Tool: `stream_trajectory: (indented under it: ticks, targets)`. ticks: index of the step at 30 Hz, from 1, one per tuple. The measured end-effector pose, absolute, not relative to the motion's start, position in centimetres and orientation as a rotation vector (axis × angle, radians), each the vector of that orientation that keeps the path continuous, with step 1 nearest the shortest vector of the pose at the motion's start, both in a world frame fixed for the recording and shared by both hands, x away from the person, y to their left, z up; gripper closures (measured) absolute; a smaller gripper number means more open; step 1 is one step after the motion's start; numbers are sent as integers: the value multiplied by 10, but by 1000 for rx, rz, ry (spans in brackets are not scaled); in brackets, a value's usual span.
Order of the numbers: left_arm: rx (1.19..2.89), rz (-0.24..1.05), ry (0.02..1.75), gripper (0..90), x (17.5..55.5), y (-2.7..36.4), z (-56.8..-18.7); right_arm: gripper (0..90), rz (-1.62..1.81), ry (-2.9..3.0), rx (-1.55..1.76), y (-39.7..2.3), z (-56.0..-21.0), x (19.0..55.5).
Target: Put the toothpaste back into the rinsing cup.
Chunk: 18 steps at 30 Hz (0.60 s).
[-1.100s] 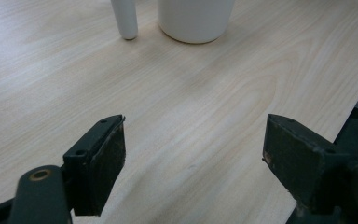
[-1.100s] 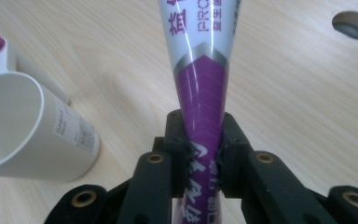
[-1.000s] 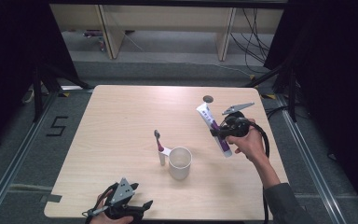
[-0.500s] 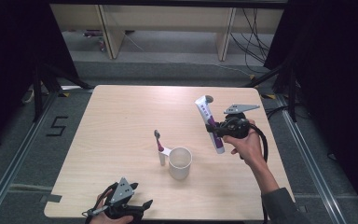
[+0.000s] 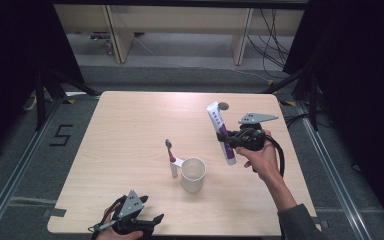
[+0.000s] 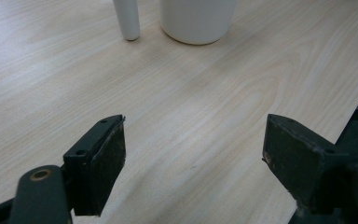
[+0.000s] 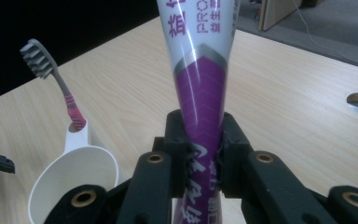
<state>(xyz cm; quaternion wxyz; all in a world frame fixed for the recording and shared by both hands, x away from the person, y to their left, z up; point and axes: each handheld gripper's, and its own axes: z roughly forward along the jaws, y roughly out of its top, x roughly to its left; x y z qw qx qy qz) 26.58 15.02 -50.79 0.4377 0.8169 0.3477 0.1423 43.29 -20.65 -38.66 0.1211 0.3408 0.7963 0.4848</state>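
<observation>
Toothpaste tube (image 5: 222, 132) now swung more upright, white top, purple middle

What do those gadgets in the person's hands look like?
Both are black hand-held tools. The left gripper and the right gripper each carry a grey three-cornered plate on top. Each ends in two blocky black fingers with brass-coloured rivets at the joints. A black cable loops from the right one, and a grey sleeve covers that forearm.
</observation>
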Motion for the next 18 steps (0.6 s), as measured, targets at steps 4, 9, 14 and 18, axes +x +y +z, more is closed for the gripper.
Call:
stream_trajectory:
  ticks: [4, 9, 14, 18]
  targets:
    - [2026, 352, 872, 210, 266, 150, -508, 774, 1471, 2337, 990, -201, -384, 430]
    - [2029, 350, 868, 210, 265, 149, -508, 774, 1494, 2329, 979, -195, -380, 426]
    - [2029, 358, 861, 211, 266, 150, -508, 774, 1526, 2332, 948, -188, -378, 423]
    - [2036, 358, 861, 211, 265, 150, -507, 774, 1553, 2329, 939, -182, -376, 422]
